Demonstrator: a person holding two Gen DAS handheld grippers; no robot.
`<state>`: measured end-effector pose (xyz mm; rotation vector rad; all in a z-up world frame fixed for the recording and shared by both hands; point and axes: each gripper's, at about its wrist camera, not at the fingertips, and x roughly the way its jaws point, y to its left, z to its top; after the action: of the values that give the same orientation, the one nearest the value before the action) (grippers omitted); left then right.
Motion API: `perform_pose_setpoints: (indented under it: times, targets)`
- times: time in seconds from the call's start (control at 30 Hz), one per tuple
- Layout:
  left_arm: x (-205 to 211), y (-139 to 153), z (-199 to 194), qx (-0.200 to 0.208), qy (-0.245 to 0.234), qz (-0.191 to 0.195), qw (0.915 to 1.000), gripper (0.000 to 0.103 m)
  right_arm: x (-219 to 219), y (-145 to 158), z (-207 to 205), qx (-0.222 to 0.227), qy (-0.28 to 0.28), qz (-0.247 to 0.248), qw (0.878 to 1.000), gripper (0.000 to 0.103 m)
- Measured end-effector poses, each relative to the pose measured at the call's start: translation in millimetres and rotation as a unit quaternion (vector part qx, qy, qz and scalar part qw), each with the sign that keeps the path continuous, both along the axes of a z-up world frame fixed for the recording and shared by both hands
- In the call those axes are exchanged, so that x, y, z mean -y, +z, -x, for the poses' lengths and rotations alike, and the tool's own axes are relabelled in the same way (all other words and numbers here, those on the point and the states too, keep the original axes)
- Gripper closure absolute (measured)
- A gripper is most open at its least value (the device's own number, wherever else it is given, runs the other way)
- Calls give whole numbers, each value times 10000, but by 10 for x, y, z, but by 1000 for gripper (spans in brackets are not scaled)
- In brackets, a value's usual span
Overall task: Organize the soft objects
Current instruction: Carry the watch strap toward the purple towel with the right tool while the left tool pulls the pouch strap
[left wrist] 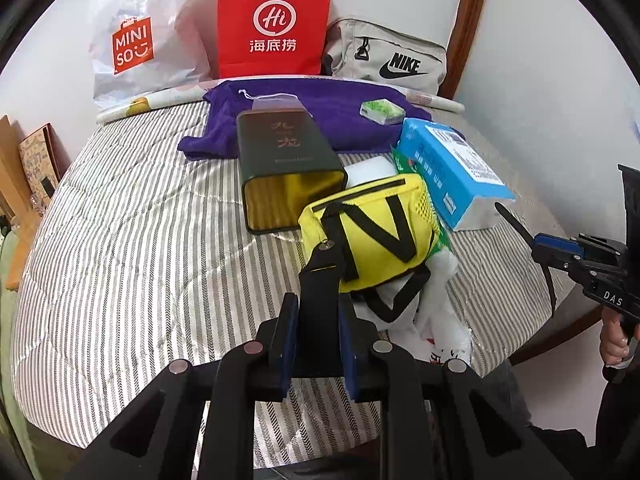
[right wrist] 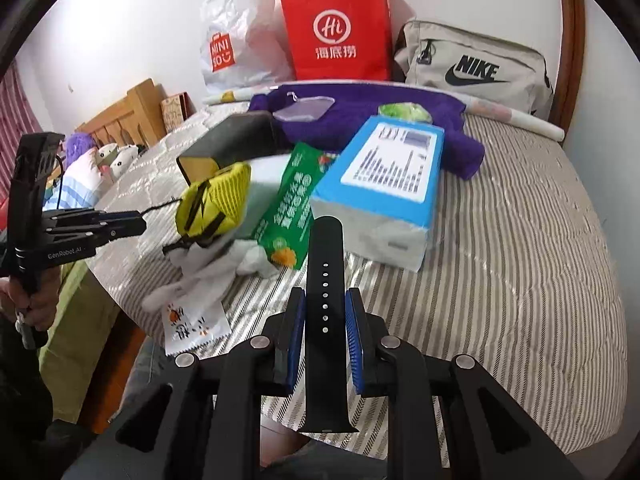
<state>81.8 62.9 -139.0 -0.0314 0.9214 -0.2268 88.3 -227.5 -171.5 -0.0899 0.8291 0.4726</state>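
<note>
My left gripper (left wrist: 318,318) is shut on the black strap (left wrist: 320,280) of a yellow pouch (left wrist: 376,232), which hangs lifted over white plastic bags (left wrist: 436,308) on the striped bed (left wrist: 140,240). My right gripper (right wrist: 325,320) is shut on a black watch band (right wrist: 325,280) with a row of holes, held above the bed's near edge. The yellow pouch (right wrist: 214,204) and my left gripper (right wrist: 132,226) show at the left of the right wrist view. My right gripper (left wrist: 516,222) shows at the right of the left wrist view.
A dark green tin (left wrist: 288,168) lies open beside the pouch. A blue tissue pack (left wrist: 452,172), a green box (right wrist: 292,204), a purple towel (left wrist: 320,116) and a small green packet (left wrist: 382,111) lie behind. A Miniso bag (left wrist: 136,40), red paper bag (left wrist: 276,20) and Nike bag (left wrist: 388,56) stand at the wall.
</note>
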Motion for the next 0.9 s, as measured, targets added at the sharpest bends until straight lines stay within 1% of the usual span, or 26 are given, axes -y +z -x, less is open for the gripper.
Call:
perform_pose_setpoints:
  times: [0.2, 0.37, 0.53, 0.73, 0.9]
  targets:
    - [6, -12, -26, -32, 14, 53, 10000, 84, -21, 69, -50, 70, -9, 7, 10000, 83]
    - [-14, 86, -9, 71, 40, 60, 9999, 85, -28, 104, -68, 98, 9, 13, 10000, 83]
    - [-41, 217, -53, 188, 58, 121, 9997, 84, -37, 208, -125, 188, 25, -17, 9998, 83]
    - [-84, 394, -224, 287, 124, 268, 9992, 85, -58, 403, -238, 371, 63, -78, 9993, 83]
    - [-97, 527, -456, 355, 185, 262, 9989, 85, -74, 542, -462, 449, 43, -95, 9989, 83]
